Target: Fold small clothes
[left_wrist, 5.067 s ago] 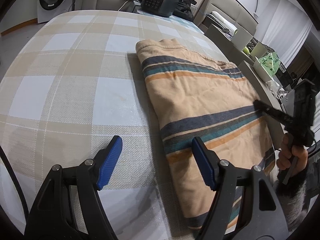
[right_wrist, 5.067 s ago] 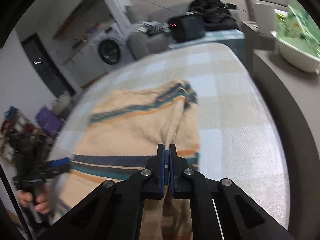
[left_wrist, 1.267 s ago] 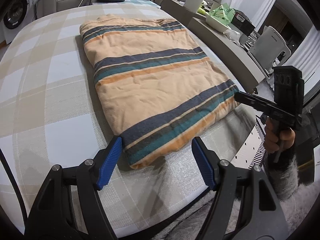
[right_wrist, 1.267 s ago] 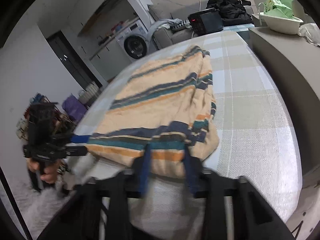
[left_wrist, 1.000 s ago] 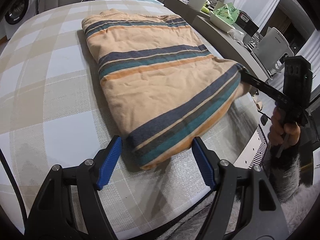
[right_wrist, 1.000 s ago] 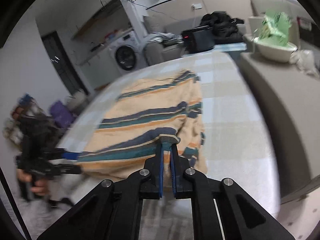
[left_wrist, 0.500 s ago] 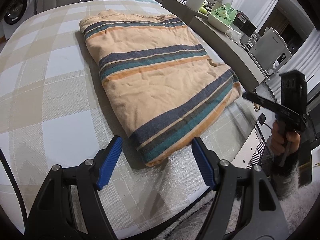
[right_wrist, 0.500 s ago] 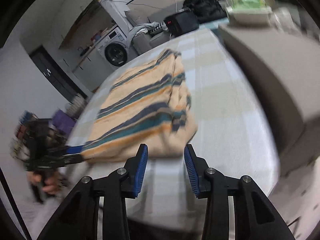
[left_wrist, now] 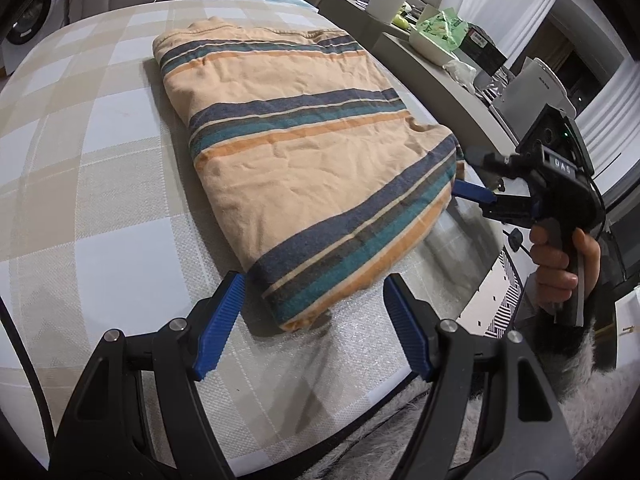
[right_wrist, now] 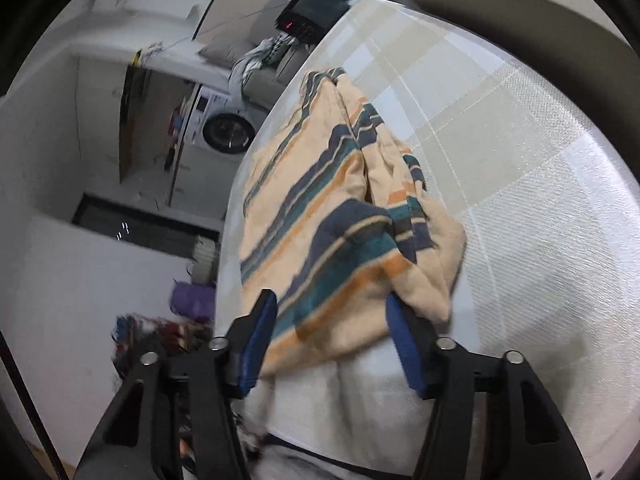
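On the checked table cover (left_wrist: pixel 100 184), near the front edge, lies the striped garment (left_wrist: pixel 304 160), already doubled into a thick rectangle with its banded hem end toward us. We judge the step in hand to be the positioning for the next fold, with both tools brought to the hem corners. Our left gripper (left_wrist: pixel 316 320) hovers just above the near-left corner with its jaws spread wide and nothing pressed between them; the corner sits just ahead of the blue pads (left_wrist: pixel 220 320), not yet in contact as far as we can tell. Our right gripper (right_wrist: pixel 332 336) is tilted on its side at the near-right corner, its jaws opening, with the bunched corner of the cloth lying between the fingers but not clamped. In the left wrist view the same tool (left_wrist: pixel 472 174) shows one finger above and one below the cloth edge. The next move, in our judgement, calls for both grippers to advance over their corners, gather every layer, close firmly, then lift together and carry the hem toward the far end. Missing a lower layer would spoil the fold.
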`<state>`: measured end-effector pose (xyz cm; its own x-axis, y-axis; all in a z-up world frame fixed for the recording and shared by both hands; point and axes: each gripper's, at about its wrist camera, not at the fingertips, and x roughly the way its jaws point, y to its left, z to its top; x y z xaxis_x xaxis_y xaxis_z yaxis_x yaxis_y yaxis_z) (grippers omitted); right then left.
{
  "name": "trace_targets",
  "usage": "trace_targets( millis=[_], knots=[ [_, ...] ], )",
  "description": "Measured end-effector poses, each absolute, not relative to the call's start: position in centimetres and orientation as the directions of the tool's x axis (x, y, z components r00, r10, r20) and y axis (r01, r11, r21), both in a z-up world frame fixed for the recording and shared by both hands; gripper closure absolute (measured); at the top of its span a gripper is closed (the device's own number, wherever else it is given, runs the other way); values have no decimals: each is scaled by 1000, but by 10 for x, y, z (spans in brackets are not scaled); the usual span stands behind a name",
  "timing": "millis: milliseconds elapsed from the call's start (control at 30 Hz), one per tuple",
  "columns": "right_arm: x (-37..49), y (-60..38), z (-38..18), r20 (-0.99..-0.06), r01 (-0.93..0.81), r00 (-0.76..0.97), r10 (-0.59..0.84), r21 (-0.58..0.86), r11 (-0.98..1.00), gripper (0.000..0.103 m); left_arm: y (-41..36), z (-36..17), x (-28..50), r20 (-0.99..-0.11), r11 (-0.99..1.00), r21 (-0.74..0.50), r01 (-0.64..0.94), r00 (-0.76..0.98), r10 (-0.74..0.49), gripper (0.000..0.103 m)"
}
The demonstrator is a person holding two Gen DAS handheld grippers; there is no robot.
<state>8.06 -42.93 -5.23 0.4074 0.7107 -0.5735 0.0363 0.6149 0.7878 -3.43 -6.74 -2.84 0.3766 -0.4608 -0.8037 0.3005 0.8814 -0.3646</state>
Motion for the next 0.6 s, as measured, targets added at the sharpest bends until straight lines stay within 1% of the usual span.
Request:
trace_targets(
  millis=[33,67,100,133,167,200,233,300,367,400,433,467,500,533,600],
  knots=[
    [83,-428,-52,-584,49,415,698,780,624,45,-67,-29,-34,-804,882,-366,299,376,-461,34],
    [85,-428,-52,-593,53,423,685,771,634,48,-67,-29,-34,-803,881,-367,299,376,-462,34],
    [86,-428,-50,-616,69,432,659,751,656,60,-67,-29,-34,-802,880,-369,299,376,-464,34],
    [87,-429,-50,-636,88,436,637,734,673,69,-68,-29,-34,-803,881,-368,298,376,-463,34],
    [87,-430,-51,-643,113,447,622,730,674,73,-68,-29,-35,-801,880,-369,298,378,-464,34],
    [86,-431,-51,-648,123,457,609,724,679,82,-68,-30,-35,-800,879,-372,298,378,-466,34],
    [86,-432,-52,-657,127,465,593,713,690,86,-68,-30,-36,-800,879,-374,295,378,-467,34],
    [84,-431,-50,-663,115,465,587,703,702,86,-68,-30,-36,-798,879,-376,292,380,-467,34],
    [81,-425,-40,-676,59,462,575,670,740,86,-68,-30,-37,-796,879,-379,290,383,-469,34],
    [81,-422,-32,-679,23,465,568,651,759,82,-68,-29,-37,-794,879,-379,289,385,-470,34],
    [80,-421,-24,-676,-4,474,564,639,769,74,-69,-29,-35,-793,879,-379,290,387,-470,34],
    [79,-422,-17,-677,-24,487,552,621,783,70,-70,-29,-34,-794,879,-377,291,387,-469,34],
    [77,-426,-9,-676,-36,515,526,597,802,61,-74,-29,-33,-799,881,-372,294,382,-465,34],
    [76,-430,-3,-674,-45,544,500,572,819,57,-78,-29,-33,-801,878,-368,306,375,-467,34],
    [76,-435,1,-684,-81,559,469,518,852,56,-86,-28,-34,-802,875,-350,333,376,-464,34]
  ],
)
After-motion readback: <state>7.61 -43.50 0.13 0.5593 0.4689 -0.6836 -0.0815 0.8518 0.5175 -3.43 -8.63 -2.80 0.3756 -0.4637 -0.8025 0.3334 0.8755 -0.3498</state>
